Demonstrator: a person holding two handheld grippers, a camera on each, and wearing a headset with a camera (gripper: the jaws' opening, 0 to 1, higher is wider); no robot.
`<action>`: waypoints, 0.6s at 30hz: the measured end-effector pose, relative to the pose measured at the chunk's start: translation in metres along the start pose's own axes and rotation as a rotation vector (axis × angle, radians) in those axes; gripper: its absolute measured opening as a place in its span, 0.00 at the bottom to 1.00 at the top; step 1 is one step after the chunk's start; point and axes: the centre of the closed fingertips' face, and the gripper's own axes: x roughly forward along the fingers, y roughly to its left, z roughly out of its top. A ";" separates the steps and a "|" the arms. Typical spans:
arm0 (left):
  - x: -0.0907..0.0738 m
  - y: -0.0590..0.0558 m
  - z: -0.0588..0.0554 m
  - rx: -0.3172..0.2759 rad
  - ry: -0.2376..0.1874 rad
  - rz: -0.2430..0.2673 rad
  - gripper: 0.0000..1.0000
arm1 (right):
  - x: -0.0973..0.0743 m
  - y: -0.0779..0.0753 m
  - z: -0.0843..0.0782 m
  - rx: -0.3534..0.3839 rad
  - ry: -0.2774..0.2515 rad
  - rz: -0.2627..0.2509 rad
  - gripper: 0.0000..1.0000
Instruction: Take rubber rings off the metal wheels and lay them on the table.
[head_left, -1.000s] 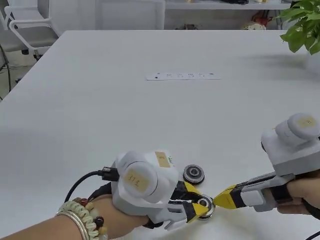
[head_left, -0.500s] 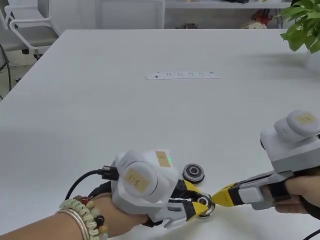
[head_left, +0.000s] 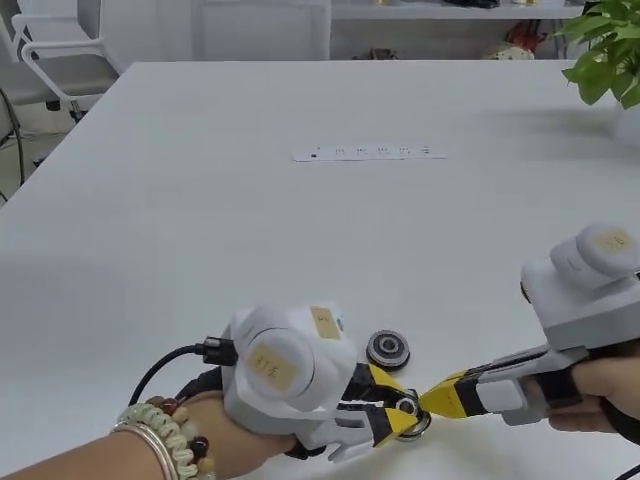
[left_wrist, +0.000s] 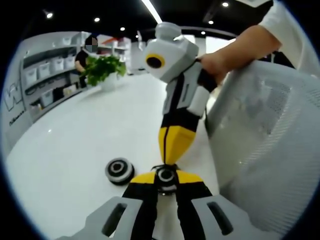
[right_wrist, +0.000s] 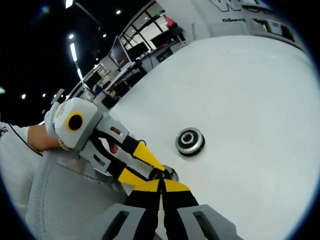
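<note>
The left gripper has its yellow-tipped jaws closed on a small metal wheel, holding it close to the near edge of the white table. The right gripper comes in from the right with its jaws pressed nearly together, their tips touching that wheel's dark rim. Whether they have pinched anything there cannot be told. A second wheel, with its black rubber ring on, lies flat on the table just beyond the two grippers.
</note>
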 end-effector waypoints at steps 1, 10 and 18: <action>0.000 0.000 0.000 0.000 0.000 0.000 0.14 | 0.000 0.000 0.000 0.000 -0.001 0.003 0.00; 0.000 0.000 0.000 0.000 0.002 0.001 0.14 | 0.000 0.001 0.001 0.002 -0.005 0.013 0.00; 0.000 0.000 0.000 -0.002 0.002 0.003 0.14 | 0.000 0.009 0.009 0.006 -0.042 0.047 0.00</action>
